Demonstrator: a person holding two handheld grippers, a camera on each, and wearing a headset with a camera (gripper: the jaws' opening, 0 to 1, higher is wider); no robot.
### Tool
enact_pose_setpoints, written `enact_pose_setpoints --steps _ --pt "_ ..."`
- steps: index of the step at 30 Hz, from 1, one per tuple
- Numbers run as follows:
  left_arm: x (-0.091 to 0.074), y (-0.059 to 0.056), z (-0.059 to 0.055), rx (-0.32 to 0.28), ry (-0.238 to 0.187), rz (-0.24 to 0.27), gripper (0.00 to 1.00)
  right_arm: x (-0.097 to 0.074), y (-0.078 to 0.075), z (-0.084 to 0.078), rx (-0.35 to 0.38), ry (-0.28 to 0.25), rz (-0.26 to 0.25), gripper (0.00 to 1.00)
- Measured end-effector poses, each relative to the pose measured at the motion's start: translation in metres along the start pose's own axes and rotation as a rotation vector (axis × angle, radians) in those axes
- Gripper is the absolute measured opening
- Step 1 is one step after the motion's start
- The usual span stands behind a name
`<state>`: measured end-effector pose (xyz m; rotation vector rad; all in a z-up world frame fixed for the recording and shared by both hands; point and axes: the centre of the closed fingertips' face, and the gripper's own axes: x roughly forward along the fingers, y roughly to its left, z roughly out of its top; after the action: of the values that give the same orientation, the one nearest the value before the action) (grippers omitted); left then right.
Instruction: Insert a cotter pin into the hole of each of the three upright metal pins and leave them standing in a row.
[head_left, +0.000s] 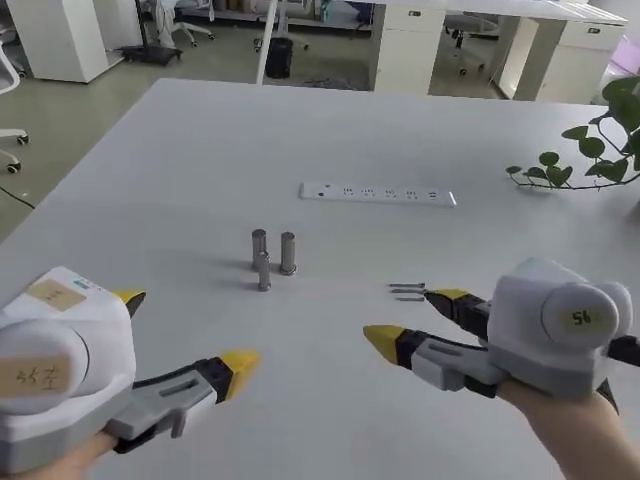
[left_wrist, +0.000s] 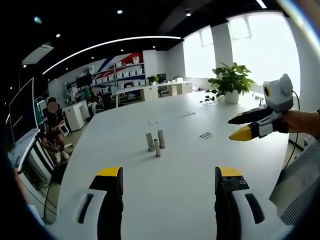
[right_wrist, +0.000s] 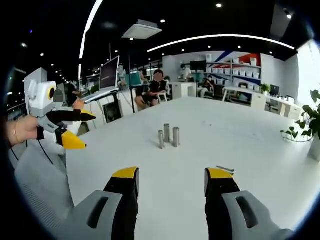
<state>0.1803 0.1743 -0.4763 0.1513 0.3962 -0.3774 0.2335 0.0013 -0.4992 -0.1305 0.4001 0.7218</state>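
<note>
Pins (head_left: 272, 255), three, upright in tight cluster mid-counter (head_left: 180, 160); cotter pins (head_left: 407, 291) lying flat to their right, just beside right gripper (head_left: 415, 318) tip; left gripper (head_left: 185, 330) well apart; both jaws released, empty; power strip (head_left: 378, 193) beyond.

left gripper (head_left: 185, 330) — jaws apart | right gripper (head_left: 413, 318) — jaws apart

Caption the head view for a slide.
Open left gripper and right gripper face three upright metal pins; cotter pins lie nearby.

Three metal pins (head_left: 288, 252), one power strip (head_left: 378, 193)
</note>
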Motion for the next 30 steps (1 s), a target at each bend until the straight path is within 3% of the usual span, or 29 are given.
enact_pose_setpoints --steps 13,20,26,30 --pt "0.011 0.003 -0.011 -0.004 0.002 -0.001 0.72 0.074 0.018 0.015 -0.026 -0.035 0.108 0.35" --pt "0.016 0.006 -0.012 -0.007 -0.002 -0.001 0.71 0.111 0.023 0.020 -0.007 -0.078 0.117 0.27" --pt "0.020 0.009 -0.014 -0.009 -0.002 0.004 0.68 0.140 0.029 0.016 0.066 -0.089 0.157 0.26" --pt "0.022 0.010 -0.018 -0.001 0.010 -0.003 0.66 0.156 0.029 0.013 0.046 -0.098 0.156 0.25"
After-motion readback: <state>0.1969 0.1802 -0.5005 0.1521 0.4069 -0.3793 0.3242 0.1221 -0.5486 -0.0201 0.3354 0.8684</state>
